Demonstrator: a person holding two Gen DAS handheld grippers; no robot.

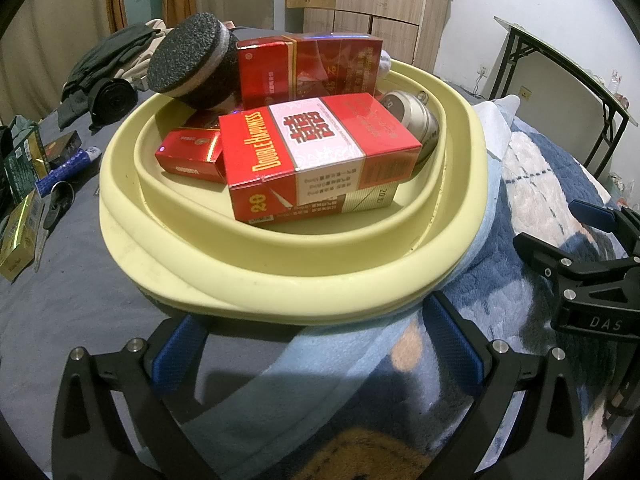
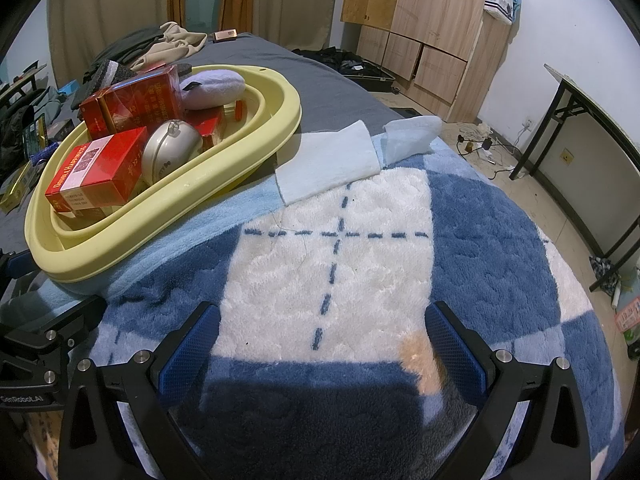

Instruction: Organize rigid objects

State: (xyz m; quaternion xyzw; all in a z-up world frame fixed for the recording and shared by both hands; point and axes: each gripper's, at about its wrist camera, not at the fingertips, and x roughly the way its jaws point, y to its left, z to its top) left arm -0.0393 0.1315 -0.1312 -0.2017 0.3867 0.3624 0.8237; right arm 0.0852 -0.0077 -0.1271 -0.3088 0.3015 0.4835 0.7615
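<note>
A pale yellow basin (image 1: 280,280) (image 2: 160,216) sits on the bed. It holds a red Double Happiness box (image 1: 320,152) (image 2: 96,172), a taller red box (image 1: 308,68) (image 2: 136,100), a small red box (image 1: 188,156), a black round sponge block (image 1: 192,64), a silver round tin (image 1: 416,120) (image 2: 168,152) and a lilac puff (image 2: 212,88). My left gripper (image 1: 316,336) is open just in front of the basin's near rim, holding nothing. My right gripper (image 2: 320,320) is open and holds nothing over the blue-and-white blanket (image 2: 340,240), to the right of the basin.
Loose green and gold boxes (image 1: 24,184), a blue tube (image 1: 64,172) and a spoon-like tool (image 1: 60,200) lie on the grey sheet left of the basin. Clothes (image 1: 112,60) are piled behind. A light-blue towel (image 2: 328,160) lies beside the basin. A folding table (image 2: 592,128) stands at the right.
</note>
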